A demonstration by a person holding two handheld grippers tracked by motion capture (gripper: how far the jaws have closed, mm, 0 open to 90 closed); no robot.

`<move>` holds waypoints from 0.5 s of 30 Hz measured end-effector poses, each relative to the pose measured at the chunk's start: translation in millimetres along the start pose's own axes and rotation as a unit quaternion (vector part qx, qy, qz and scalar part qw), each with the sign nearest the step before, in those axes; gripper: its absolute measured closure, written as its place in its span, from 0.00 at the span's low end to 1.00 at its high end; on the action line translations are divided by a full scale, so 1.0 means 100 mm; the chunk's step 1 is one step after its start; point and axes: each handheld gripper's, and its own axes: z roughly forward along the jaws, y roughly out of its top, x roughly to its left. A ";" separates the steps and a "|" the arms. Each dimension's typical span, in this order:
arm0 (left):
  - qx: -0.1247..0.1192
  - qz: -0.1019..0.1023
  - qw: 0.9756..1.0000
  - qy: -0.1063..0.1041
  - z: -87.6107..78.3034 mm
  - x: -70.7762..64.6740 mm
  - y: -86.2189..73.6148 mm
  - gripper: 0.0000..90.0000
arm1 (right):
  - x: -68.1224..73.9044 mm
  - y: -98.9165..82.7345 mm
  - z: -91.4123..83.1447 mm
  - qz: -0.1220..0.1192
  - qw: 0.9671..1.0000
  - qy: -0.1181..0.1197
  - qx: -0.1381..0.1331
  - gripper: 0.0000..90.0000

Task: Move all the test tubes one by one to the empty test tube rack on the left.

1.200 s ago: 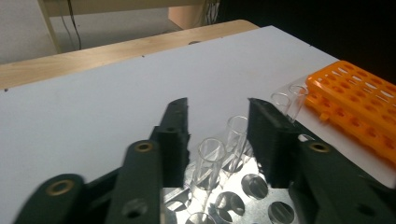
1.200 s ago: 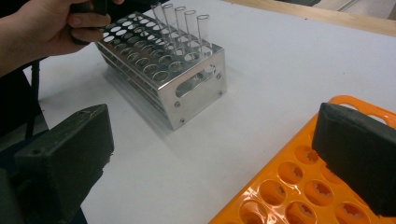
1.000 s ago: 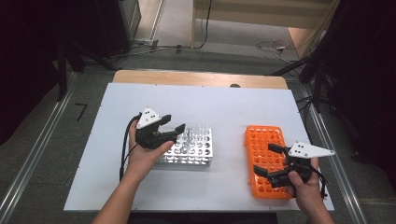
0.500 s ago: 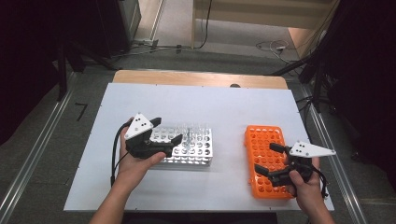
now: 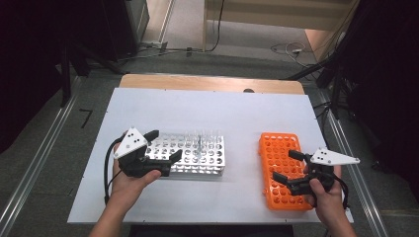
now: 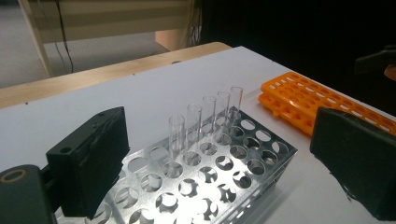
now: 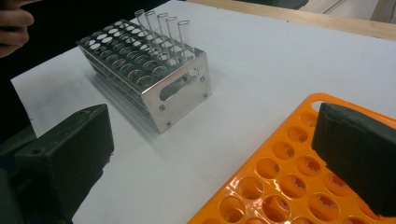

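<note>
Surface: white table [image 5: 237,113], mid-frame in the high view; wooden strip [image 5: 207,83] along its top edge.
Lower left of centre: metal rack [image 5: 197,157], standing directly on the table, long side across the frame.
Rack load: five clear tubes [image 6: 205,116], upright in one row.
Lower right: orange rack [image 5: 276,163], flat on the table, well apart from the metal rack.

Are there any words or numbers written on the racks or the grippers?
None: no words or numbers can be read anywhere.
Metal rack: bare metal, no writing.
Orange rack: plain plastic, no writing.
Left gripper plate: small black dots, not letters.
Right gripper plate: small black dots too.
</note>
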 end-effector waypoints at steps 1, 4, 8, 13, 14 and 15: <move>-0.001 -0.002 1.000 0.000 -0.02 0.01 -0.01 0.03 | -0.01 0.00 0.00 0.001 1.000 -0.002 0.000 0.00; -0.002 -0.010 1.000 0.001 -0.07 0.04 -0.04 0.02 | -0.03 0.00 -0.02 0.008 1.000 0.000 -0.004 0.00; -0.004 -0.014 1.000 0.004 -0.13 0.07 -0.09 0.02 | -0.05 -0.01 -0.04 0.009 1.000 -0.005 -0.005 0.00; -0.005 -0.020 1.000 0.007 -0.21 0.13 -0.16 0.00 | -0.08 -0.02 -0.05 0.010 1.000 -0.010 -0.006 0.00; -0.005 -0.023 1.000 0.008 -0.23 0.14 -0.17 0.00 | -0.09 -0.03 -0.05 0.008 1.000 -0.011 -0.005 0.00; -0.006 -0.026 1.000 0.009 -0.25 0.16 -0.19 0.00 | -0.09 -0.03 -0.05 0.009 1.000 -0.014 -0.003 0.00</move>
